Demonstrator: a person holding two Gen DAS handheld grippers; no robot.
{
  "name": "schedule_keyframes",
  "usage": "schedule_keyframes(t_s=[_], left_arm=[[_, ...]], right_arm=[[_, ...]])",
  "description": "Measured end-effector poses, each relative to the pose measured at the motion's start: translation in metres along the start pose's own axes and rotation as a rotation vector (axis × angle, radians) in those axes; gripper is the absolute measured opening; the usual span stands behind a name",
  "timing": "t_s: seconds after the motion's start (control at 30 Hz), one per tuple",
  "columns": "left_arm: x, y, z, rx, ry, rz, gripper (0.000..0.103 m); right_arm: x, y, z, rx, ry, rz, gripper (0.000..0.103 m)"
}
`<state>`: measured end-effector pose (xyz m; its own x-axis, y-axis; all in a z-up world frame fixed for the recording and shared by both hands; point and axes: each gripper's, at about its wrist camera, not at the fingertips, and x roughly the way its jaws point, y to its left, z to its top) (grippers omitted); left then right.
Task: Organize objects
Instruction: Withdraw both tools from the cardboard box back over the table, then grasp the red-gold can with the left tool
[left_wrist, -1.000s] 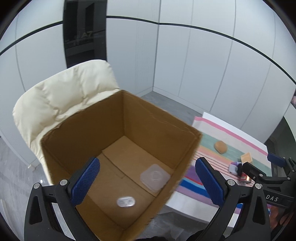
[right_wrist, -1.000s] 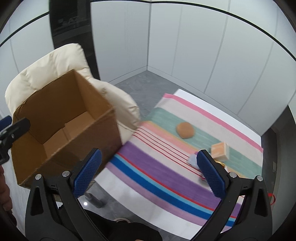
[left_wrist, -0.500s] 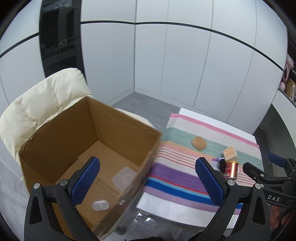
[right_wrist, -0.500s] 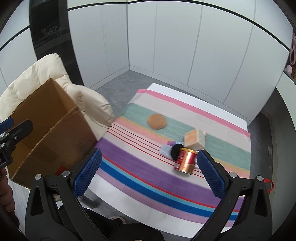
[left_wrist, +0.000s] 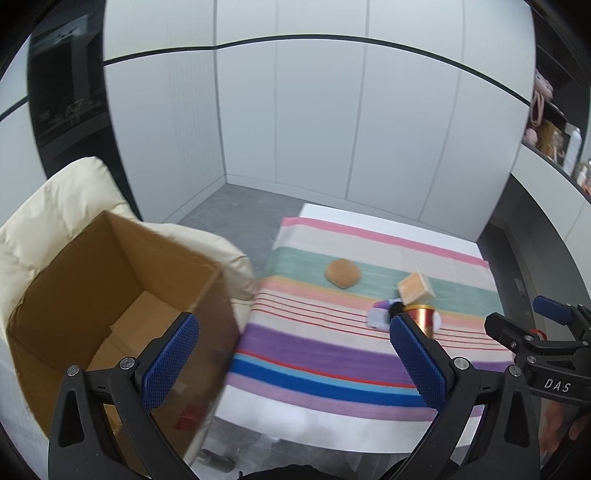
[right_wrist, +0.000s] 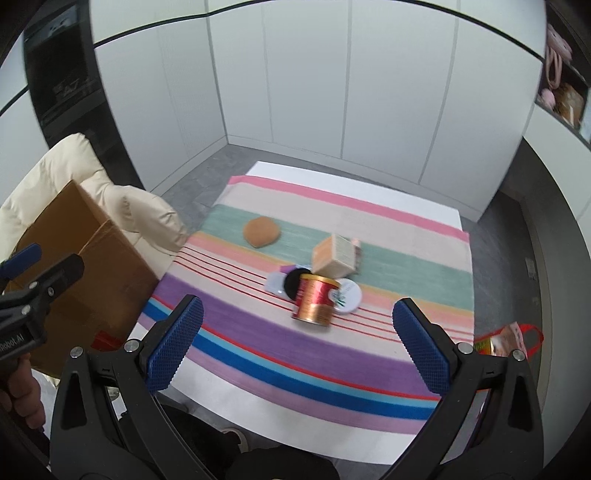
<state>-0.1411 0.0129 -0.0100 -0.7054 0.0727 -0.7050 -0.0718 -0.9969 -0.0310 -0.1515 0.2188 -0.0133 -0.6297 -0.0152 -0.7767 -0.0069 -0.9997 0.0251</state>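
Observation:
A striped cloth (right_wrist: 258, 332) covers a table. On it lie a bread roll (right_wrist: 261, 231), a tan cube box (right_wrist: 334, 256), a red-gold can (right_wrist: 314, 299), a white round lid (right_wrist: 347, 295) and a black disc (right_wrist: 291, 284) on a pale flat piece. The roll (left_wrist: 342, 272), box (left_wrist: 415, 287) and can (left_wrist: 419, 314) also show in the left wrist view. An open cardboard box (left_wrist: 110, 295) stands at the left on a cream chair. My left gripper (left_wrist: 291, 362) and right gripper (right_wrist: 299, 347) are open, empty, held above the table's near edge.
The cream padded chair (left_wrist: 55, 206) holds the cardboard box (right_wrist: 81, 258) left of the table. A red-handled bag (right_wrist: 509, 339) lies on the floor at the right. White panelled walls stand behind, with shelves (left_wrist: 554, 122) at the upper right.
Both grippers have swung right, away from the cardboard box and toward the table. The can, cube box and lid have come into fuller view. Both stayed open.

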Motion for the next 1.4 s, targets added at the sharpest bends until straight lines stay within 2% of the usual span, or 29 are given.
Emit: schedule_keyframes(t_s=[0.4, 0.77, 0.87, 0.9, 1.07, 1.13, 1.23, 1.4], left_arm=[[0.015, -0.054, 0.003, 0.063, 0.047, -0.068, 0.103], [0.038, -0.101, -0.006, 0.123, 0.106, -0.107, 0.103], [0.049, -0.114, -0.014, 0.146, 0.126, -0.083, 0.102], [0.052, -0.117, -0.017, 0.152, 0.128, -0.071, 0.102], [0.073, -0.132, -0.027, 0.178, 0.172, -0.1, 0.099], [0.089, -0.138, -0.028, 0.173, 0.197, -0.106, 0.098], [0.11, -0.148, -0.03, 0.172, 0.222, -0.092, 0.096], [0.153, -0.163, -0.038, 0.148, 0.297, -0.122, 0.089]], right_arm=[[-0.014, -0.068, -0.019, 0.097, 0.003, -0.05, 0.103], [-0.009, -0.093, -0.041, 0.086, 0.043, -0.098, 0.103], [-0.004, -0.101, -0.045, 0.098, 0.059, -0.089, 0.097], [-0.001, -0.103, -0.046, 0.096, 0.065, -0.085, 0.092], [0.018, -0.115, -0.051, 0.111, 0.091, -0.072, 0.084], [0.03, -0.12, -0.053, 0.11, 0.114, -0.069, 0.074], [0.049, -0.128, -0.056, 0.117, 0.155, -0.072, 0.063], [0.078, -0.139, -0.054, 0.123, 0.187, -0.071, 0.054]])
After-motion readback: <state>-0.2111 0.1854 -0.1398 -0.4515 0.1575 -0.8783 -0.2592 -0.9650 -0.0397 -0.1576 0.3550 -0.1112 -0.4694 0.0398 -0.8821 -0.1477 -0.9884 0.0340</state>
